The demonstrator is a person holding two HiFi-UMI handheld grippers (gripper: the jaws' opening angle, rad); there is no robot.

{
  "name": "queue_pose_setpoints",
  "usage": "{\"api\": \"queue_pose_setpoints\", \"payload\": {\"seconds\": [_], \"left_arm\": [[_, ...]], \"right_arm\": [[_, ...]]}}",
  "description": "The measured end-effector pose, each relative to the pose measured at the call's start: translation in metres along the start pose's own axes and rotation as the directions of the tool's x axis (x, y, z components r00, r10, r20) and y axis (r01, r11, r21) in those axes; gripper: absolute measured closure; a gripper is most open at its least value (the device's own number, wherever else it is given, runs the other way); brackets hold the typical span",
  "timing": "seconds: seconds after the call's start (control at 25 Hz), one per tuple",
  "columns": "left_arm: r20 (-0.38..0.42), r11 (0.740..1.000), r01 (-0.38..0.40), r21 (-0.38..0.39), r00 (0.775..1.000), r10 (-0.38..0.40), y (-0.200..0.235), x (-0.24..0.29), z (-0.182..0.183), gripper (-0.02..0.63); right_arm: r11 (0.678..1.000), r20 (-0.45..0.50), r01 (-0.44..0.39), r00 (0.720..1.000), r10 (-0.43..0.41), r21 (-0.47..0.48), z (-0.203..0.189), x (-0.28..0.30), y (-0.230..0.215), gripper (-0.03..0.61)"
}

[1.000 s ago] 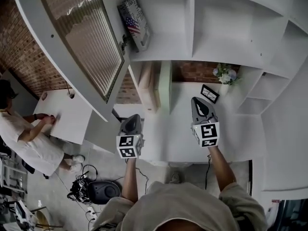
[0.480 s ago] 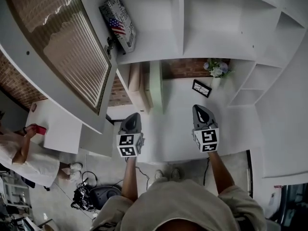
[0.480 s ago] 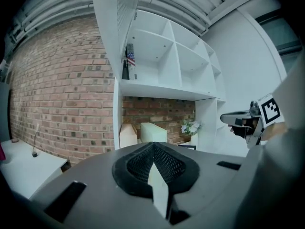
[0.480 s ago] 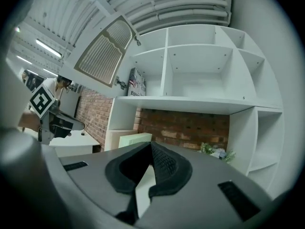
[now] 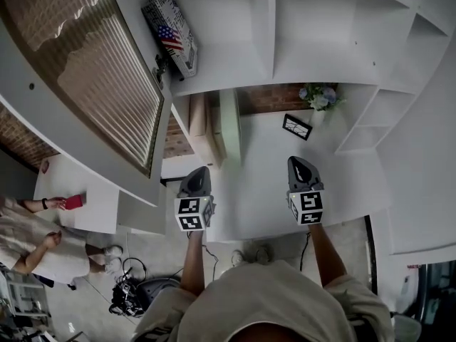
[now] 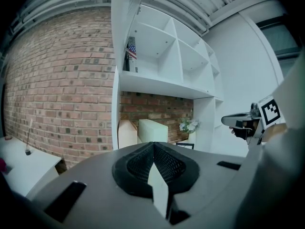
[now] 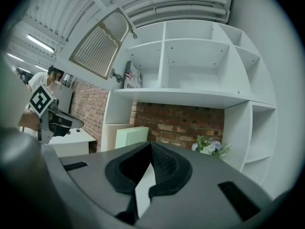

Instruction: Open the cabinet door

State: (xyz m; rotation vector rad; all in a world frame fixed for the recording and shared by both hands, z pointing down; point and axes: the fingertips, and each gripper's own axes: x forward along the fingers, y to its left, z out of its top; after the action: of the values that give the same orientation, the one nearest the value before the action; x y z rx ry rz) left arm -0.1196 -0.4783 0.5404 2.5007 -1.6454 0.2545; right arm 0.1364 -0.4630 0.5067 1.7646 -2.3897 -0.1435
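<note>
The cabinet door (image 5: 107,70), white-framed with a ribbed panel, stands swung wide open at the upper left, its small handle (image 5: 162,66) at the free edge. The same door (image 7: 100,44) shows high up in the right gripper view. Behind it are white open shelves (image 5: 285,63). My left gripper (image 5: 199,173) and right gripper (image 5: 299,164) hover side by side below the shelves, well clear of the door and touching nothing. The left gripper (image 6: 153,147) has its jaws together and empty, as does the right gripper (image 7: 150,147).
A flag-printed box (image 5: 171,30) stands on the shelf by the door hinge. Below are a pale green box (image 5: 229,127), a small picture frame (image 5: 296,127) and a vase of flowers (image 5: 317,97). A white desk (image 5: 78,191), a person (image 5: 28,241) and floor cables (image 5: 135,291) are at left.
Both grippers have sunk a little below the shelves, still shut. The door stays swung open. The person at the desk on the left has shifted.
</note>
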Motion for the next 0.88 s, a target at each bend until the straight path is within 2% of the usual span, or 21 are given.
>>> {"api": "queue_pose_setpoints", "payload": {"seconds": [0.88], "left_arm": [[0.007, 1.0, -0.012, -0.025, 1.0, 0.012, 0.02, 0.002, -0.003, 0.588]], "right_arm": [[1.0, -0.012, -0.018, 1.0, 0.017, -0.016, 0.002, 0.02, 0.014, 0.566]]}}
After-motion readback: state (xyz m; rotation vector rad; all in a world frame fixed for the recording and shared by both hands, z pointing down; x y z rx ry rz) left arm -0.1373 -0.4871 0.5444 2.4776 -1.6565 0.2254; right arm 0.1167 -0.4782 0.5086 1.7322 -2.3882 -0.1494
